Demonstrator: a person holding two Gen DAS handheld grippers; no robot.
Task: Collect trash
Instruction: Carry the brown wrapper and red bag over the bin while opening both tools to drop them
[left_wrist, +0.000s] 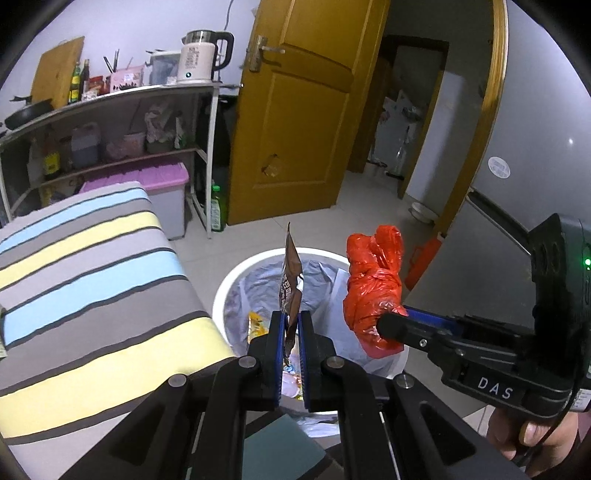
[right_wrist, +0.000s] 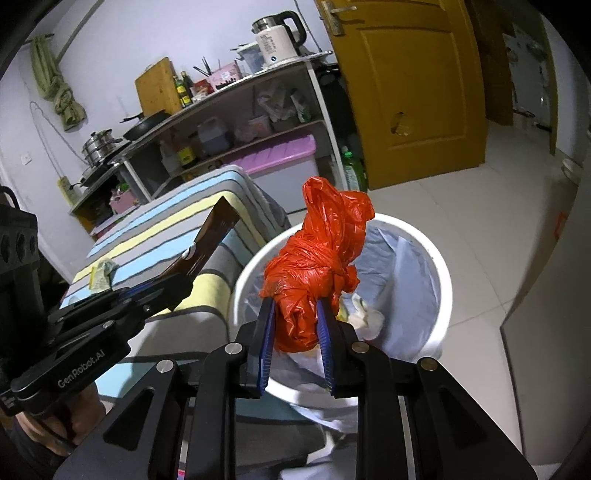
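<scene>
My left gripper (left_wrist: 291, 325) is shut on a brown snack wrapper (left_wrist: 291, 280), held upright over the white trash bin (left_wrist: 236, 277). It also shows in the right wrist view (right_wrist: 177, 284), with the wrapper (right_wrist: 210, 236) sticking up. My right gripper (right_wrist: 295, 314) is shut on a knotted red plastic bag (right_wrist: 317, 266) above the white trash bin's rim (right_wrist: 439, 266). In the left wrist view the right gripper (left_wrist: 391, 325) holds the red bag (left_wrist: 373, 284) at the bin's right side. The bin has a pale liner and some trash inside.
A striped cushioned surface (left_wrist: 92, 280) lies left of the bin, with a crumpled paper scrap (right_wrist: 101, 275) on it. A metal shelf rack (left_wrist: 110, 122) with a kettle and bottles stands behind, next to a purple-lidded box (left_wrist: 159, 184). A brown door (left_wrist: 295, 110) stands open; a grey fridge (left_wrist: 535, 129) is right.
</scene>
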